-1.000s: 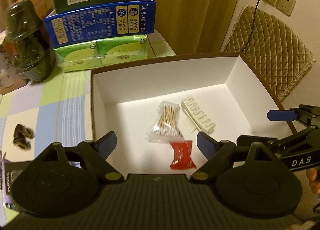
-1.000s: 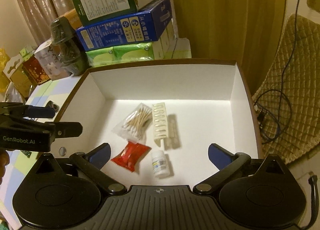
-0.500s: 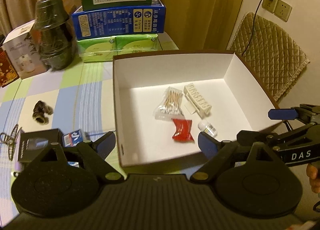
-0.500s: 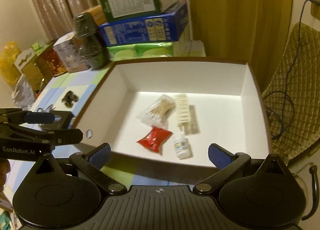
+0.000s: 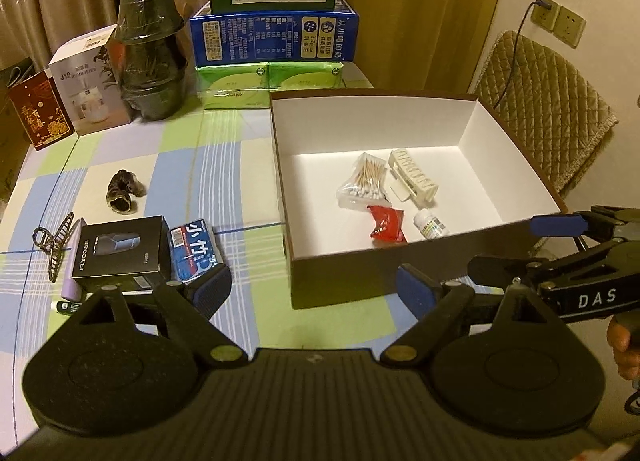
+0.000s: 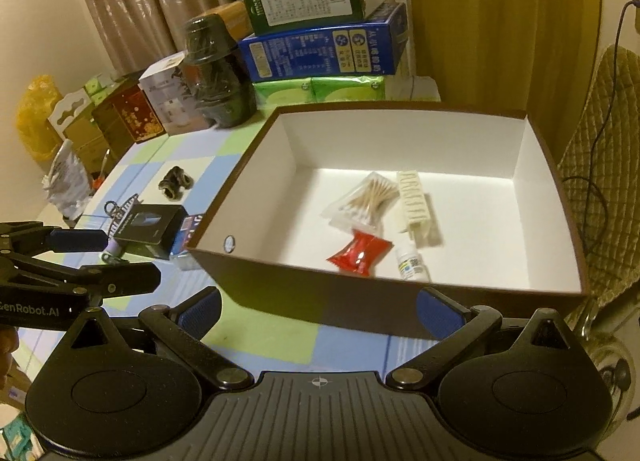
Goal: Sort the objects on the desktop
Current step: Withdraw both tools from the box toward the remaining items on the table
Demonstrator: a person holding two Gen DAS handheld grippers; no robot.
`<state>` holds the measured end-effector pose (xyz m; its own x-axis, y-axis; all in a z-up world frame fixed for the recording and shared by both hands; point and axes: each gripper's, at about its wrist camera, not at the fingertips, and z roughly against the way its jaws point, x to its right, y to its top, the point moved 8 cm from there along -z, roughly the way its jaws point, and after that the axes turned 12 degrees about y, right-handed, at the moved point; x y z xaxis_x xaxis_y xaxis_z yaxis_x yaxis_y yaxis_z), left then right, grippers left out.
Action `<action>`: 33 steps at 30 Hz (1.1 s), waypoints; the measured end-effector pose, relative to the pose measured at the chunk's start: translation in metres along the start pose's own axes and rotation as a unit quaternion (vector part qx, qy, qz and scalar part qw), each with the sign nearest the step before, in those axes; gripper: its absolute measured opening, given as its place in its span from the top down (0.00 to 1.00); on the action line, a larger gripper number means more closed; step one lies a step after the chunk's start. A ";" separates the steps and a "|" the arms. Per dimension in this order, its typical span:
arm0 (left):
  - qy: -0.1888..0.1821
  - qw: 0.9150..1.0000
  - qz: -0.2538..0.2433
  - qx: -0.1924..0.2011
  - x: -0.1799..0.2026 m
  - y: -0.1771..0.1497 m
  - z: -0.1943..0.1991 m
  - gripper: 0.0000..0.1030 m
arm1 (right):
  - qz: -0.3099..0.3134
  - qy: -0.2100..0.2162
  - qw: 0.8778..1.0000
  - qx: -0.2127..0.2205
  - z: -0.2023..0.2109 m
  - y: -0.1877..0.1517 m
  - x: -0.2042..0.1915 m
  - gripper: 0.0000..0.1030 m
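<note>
A brown box with a white inside (image 5: 472,129) (image 6: 520,165) holds a bag of cotton swabs (image 5: 362,181) (image 6: 364,199), a cream comb-like piece (image 5: 414,177) (image 6: 416,207), a red packet (image 5: 386,223) (image 6: 358,253) and a small white bottle (image 5: 431,223) (image 6: 411,263). Left of the box lie a black FLYCO box (image 5: 120,251) (image 6: 150,223), a blue packet (image 5: 194,247), a hair claw (image 5: 54,245) and a dark scrunchie (image 5: 124,193) (image 6: 174,183). My left gripper (image 5: 312,289) is open and empty, before the box's near left corner. My right gripper (image 6: 318,309) is open and empty, before the box's near wall.
Stacked green and blue cartons (image 5: 276,9) and green tissue packs (image 5: 270,81) stand behind the box. A dark wrapped jar (image 5: 150,57), a white carton (image 5: 86,81) and a red card (image 5: 38,113) stand at the back left. A quilted chair (image 5: 552,117) is on the right.
Both grippers have pulled back and up from over the box. The table left of the box and its loose items have come into view. Both stay open.
</note>
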<state>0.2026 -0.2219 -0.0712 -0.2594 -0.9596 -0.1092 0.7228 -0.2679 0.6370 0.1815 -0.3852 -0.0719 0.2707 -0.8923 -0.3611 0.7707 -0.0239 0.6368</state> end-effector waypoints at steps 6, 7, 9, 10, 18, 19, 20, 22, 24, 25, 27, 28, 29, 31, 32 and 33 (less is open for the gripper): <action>-0.020 1.000 -0.011 0.005 -0.014 -0.008 0.008 0.16 | -0.007 0.004 1.000 -0.001 -0.008 -0.009 -0.024 0.02; -0.020 1.000 -0.011 0.006 -0.017 -0.009 0.009 0.16 | -0.007 0.004 1.000 -0.004 -0.011 -0.011 -0.030 0.02; -0.021 1.000 -0.011 0.005 -0.027 -0.013 0.011 0.16 | -0.008 0.007 1.000 -0.008 -0.017 -0.015 -0.040 0.02; -0.021 1.000 -0.011 0.004 -0.032 -0.015 0.012 0.16 | -0.009 0.009 1.000 -0.011 -0.021 -0.016 -0.046 0.02; -0.015 1.000 0.000 -0.002 -0.083 -0.034 0.026 0.16 | -0.004 0.024 0.999 -0.032 -0.048 -0.032 -0.091 0.02; -0.014 1.000 0.002 -0.004 -0.090 -0.037 0.027 0.16 | -0.004 0.026 0.999 -0.034 -0.051 -0.033 -0.097 0.02; -0.010 1.000 0.004 -0.006 -0.098 -0.041 0.027 0.16 | -0.004 0.028 0.999 -0.036 -0.055 -0.035 -0.101 0.02; -0.004 1.000 0.010 -0.010 -0.113 -0.047 0.028 0.16 | -0.005 0.032 0.999 -0.039 -0.063 -0.037 -0.111 0.02; 0.002 1.000 0.019 -0.017 -0.129 -0.054 0.027 0.16 | -0.007 0.036 0.998 -0.042 -0.073 -0.039 -0.120 0.02; 0.006 1.000 0.023 -0.020 -0.137 -0.057 0.026 0.16 | -0.009 0.038 0.998 -0.044 -0.078 -0.040 -0.124 0.02; 0.015 0.999 0.031 -0.026 -0.153 -0.063 0.024 0.16 | -0.010 0.043 0.998 -0.048 -0.087 -0.042 -0.133 0.02; 0.018 0.999 0.034 -0.027 -0.160 -0.066 0.023 0.16 | -0.009 0.045 0.998 -0.051 -0.092 -0.043 -0.138 0.02; 0.020 0.999 0.037 -0.030 -0.166 -0.068 0.023 0.16 | -0.007 0.047 0.997 -0.053 -0.096 -0.043 -0.142 0.02; 0.026 0.998 0.042 -0.034 -0.181 -0.073 0.020 0.16 | -0.004 0.051 0.997 -0.056 -0.104 -0.044 -0.151 0.02; 0.029 0.998 0.044 -0.036 -0.187 -0.075 0.019 0.16 | -0.003 0.052 0.997 -0.056 -0.108 -0.044 -0.155 0.02; 0.032 0.998 0.047 -0.038 -0.193 -0.076 0.017 0.16 | -0.001 0.053 0.997 -0.057 -0.112 -0.045 -0.158 0.02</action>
<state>0.1864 -0.0147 -0.0856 -0.1484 -0.9837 -0.1012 0.7898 -0.1795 0.5866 0.1688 -0.1930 -0.1194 0.3229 -0.8401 -0.4359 0.8307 0.0309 0.5559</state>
